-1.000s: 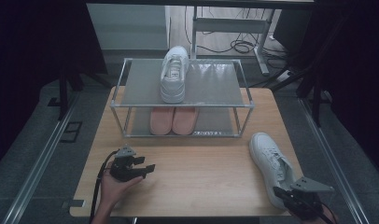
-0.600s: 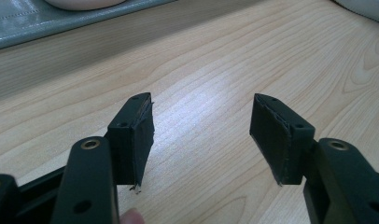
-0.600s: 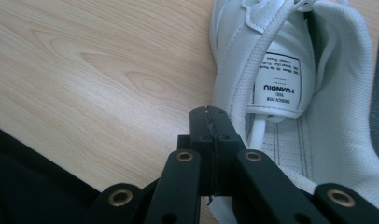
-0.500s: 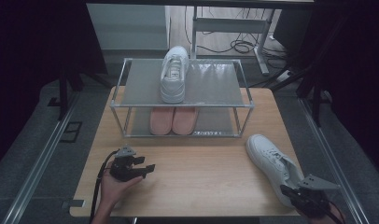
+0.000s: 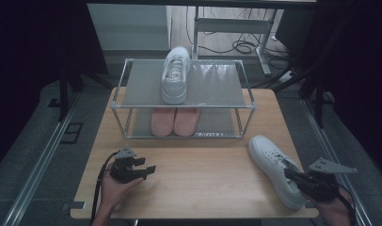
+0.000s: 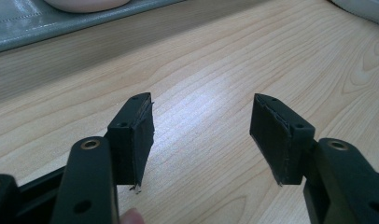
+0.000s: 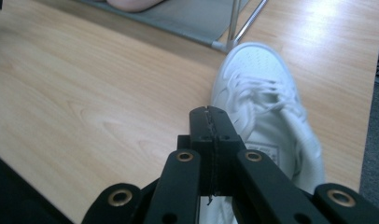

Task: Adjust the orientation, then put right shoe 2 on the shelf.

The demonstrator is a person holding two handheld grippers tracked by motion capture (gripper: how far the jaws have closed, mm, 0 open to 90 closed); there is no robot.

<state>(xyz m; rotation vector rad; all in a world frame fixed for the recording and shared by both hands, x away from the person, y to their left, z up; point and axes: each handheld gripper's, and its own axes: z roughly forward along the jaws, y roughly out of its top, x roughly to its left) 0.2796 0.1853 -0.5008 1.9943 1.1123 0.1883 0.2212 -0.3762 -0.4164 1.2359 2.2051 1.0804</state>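
**White shoe by my right hand**

I see a white sneaker (image 5: pixel 274 167) with white laces lying flat on the wooden table, near the right edge. Its toe points toward the shelf rack. My right gripper (image 5: pixel 292 176) is pinched on its heel end.

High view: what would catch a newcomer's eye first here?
The two-tier metal rack at the table's far side, with one white sneaker on its top shelf and a pink pair below. Next, a second white sneaker on the wooden table at the right, where the right gripper sits shut over its heel end. The left gripper rests open at the near left.
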